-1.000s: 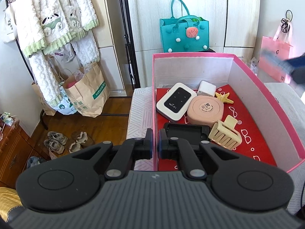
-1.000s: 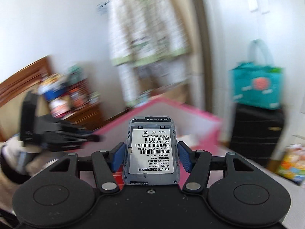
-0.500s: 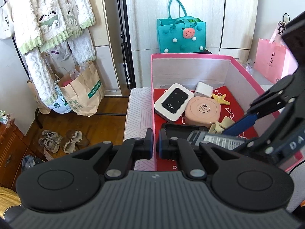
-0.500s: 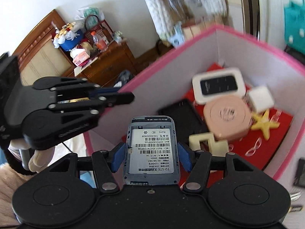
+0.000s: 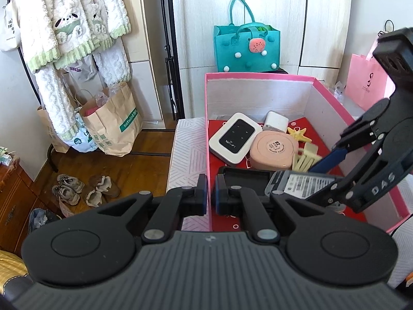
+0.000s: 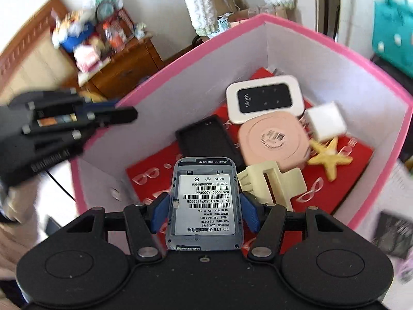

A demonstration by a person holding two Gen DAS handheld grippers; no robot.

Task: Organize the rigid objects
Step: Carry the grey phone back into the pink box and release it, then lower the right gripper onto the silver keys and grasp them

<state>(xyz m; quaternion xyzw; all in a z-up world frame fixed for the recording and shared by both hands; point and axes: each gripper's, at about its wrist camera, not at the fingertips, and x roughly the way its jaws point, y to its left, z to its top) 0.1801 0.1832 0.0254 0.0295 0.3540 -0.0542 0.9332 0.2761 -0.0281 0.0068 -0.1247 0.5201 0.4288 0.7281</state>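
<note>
Right gripper [image 6: 205, 213] clamping grey router body [image 6: 204, 204] above pink box [image 6: 309, 31]; lower onto bare red floor beside hair claw [image 6: 271, 183]. Left gripper [image 5: 211, 197] clenched on box wall, steadying.

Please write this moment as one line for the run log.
right gripper: shut on grey router | over pink box | left gripper: shut on the box wall

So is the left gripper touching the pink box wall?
Touching. In the left wrist view the left gripper has its jaws shut on the near left wall of the pink box, one each side.
</note>
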